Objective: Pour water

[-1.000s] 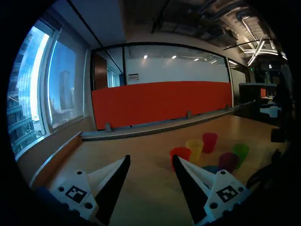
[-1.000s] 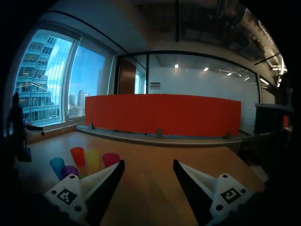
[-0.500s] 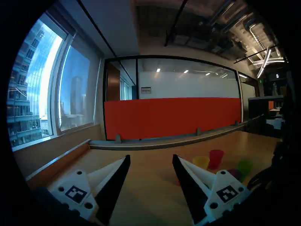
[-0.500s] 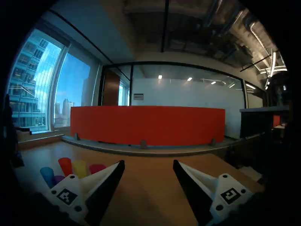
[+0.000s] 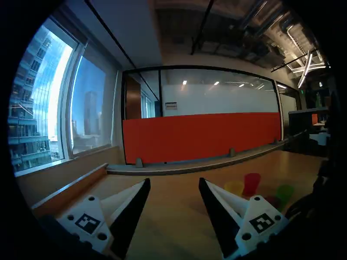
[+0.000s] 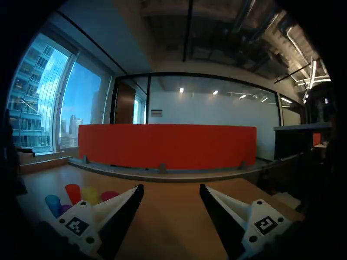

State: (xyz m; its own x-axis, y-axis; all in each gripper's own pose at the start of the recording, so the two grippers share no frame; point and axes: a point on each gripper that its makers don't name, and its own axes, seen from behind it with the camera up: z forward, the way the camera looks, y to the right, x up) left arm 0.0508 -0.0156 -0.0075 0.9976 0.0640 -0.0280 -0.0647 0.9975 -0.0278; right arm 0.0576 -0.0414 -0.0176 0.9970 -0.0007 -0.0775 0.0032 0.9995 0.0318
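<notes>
Several coloured plastic cups stand grouped on the wooden table. In the left gripper view a yellow cup (image 5: 234,187), a red cup (image 5: 252,183) and a green cup (image 5: 285,193) show past the right finger. My left gripper (image 5: 173,184) is open and empty, low over the table, left of the cups. In the right gripper view a blue cup (image 6: 53,205), an orange cup (image 6: 73,193), a yellow cup (image 6: 90,195) and a pink cup (image 6: 109,196) sit at lower left, partly behind the left finger. My right gripper (image 6: 171,190) is open and empty, right of the cups.
The wooden table (image 5: 173,216) runs back to a red divider panel (image 5: 199,136) with a glass wall above. Tall windows (image 5: 39,112) line the left side. A dark cabinet (image 6: 297,149) stands at the right.
Both grippers have tilted upward, so the cups sit lower in each view and more ceiling shows. The cups have not moved and both grippers stay open.
</notes>
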